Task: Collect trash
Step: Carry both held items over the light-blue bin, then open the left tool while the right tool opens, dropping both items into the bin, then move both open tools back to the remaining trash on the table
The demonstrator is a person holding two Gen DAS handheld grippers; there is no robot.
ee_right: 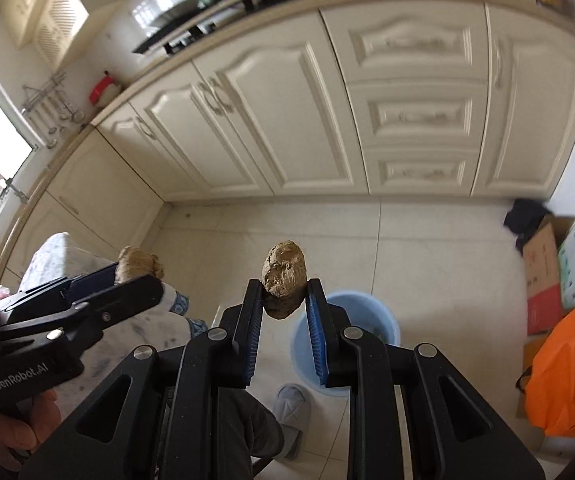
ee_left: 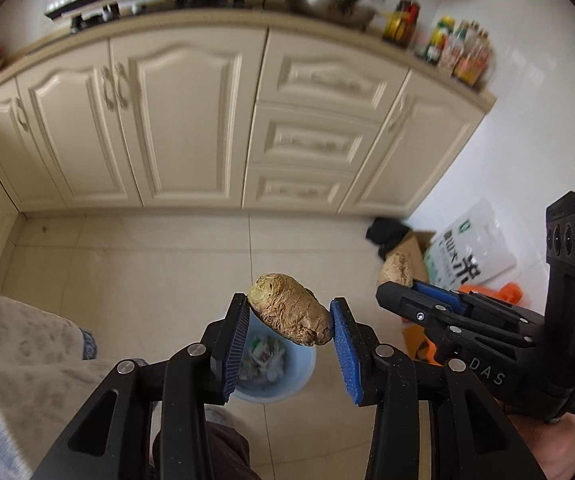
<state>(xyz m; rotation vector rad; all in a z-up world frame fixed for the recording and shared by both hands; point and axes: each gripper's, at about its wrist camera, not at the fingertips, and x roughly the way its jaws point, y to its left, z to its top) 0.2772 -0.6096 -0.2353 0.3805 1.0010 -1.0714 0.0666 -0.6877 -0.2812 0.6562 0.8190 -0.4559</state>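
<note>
1. My left claw [ee_left: 290,322] is clamped on a brown lump [ee_left: 289,309].
2. My right claw [ee_right: 285,302] is clamped on a second lump [ee_right: 284,278].
3. Both lumps hang above the blue bin [ee_right: 383,320] on the floor, cupboards [ee_left: 183,120] beyond.

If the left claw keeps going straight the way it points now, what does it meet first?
Probably the blue bin on the floor: it shows just below and behind the brown lump the left claw holds. Nothing else appears between them, though depth is hard to judge.
</note>
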